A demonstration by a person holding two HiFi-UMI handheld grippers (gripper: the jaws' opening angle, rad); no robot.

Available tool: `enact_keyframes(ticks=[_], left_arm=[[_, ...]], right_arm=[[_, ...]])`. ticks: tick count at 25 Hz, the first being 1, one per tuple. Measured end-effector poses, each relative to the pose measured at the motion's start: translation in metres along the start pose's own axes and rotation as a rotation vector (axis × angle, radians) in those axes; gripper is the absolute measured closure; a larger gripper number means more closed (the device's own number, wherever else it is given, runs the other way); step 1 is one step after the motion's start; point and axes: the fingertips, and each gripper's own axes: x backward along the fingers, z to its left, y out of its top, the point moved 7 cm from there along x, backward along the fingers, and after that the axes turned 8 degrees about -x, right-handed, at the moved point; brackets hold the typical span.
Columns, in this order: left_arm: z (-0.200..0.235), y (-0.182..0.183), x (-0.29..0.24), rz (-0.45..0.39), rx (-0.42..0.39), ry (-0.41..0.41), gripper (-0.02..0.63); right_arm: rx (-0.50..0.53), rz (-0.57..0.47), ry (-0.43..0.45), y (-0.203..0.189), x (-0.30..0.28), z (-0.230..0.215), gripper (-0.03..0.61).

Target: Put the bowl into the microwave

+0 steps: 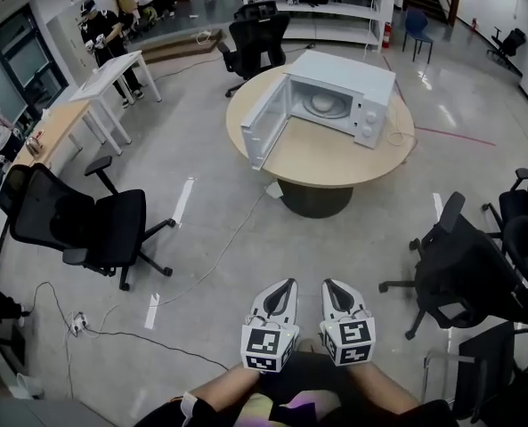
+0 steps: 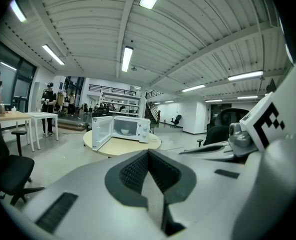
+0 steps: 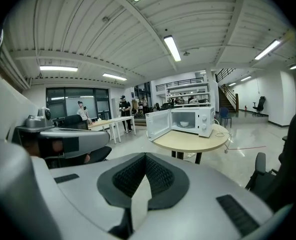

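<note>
A white microwave (image 1: 339,96) stands on a round wooden table (image 1: 326,154) with its door (image 1: 265,121) swung open to the left. A white bowl (image 1: 324,103) sits inside it, also visible as the bowl (image 3: 183,124) in the right gripper view and the bowl (image 2: 123,131) in the left gripper view. My left gripper (image 1: 283,285) and right gripper (image 1: 333,285) hang side by side near my body, well short of the table. Both are shut with nothing between the jaws.
Black office chairs stand at left (image 1: 77,221) and right (image 1: 464,269), with more behind the table (image 1: 256,38). Cables (image 1: 219,247) run across the floor. Long desks (image 1: 103,83) line the left wall, and a person (image 1: 103,29) stands at the far left.
</note>
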Motion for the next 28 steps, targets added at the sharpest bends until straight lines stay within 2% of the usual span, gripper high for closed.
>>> enact_keyframes(ticks=[13,28], left_arm=[[-0.026,-0.007,0.0,-0.015,-0.019,0.031,0.568],[-0.03,-0.007,0.0,-0.015,-0.018,0.067,0.568]], right_arm=[[-0.017,-0.023,0.001,-0.016,0.023,-0.02,0.563],[-0.026,-0.058,-0.005,-0.014,0.029,-0.031,0.563]])
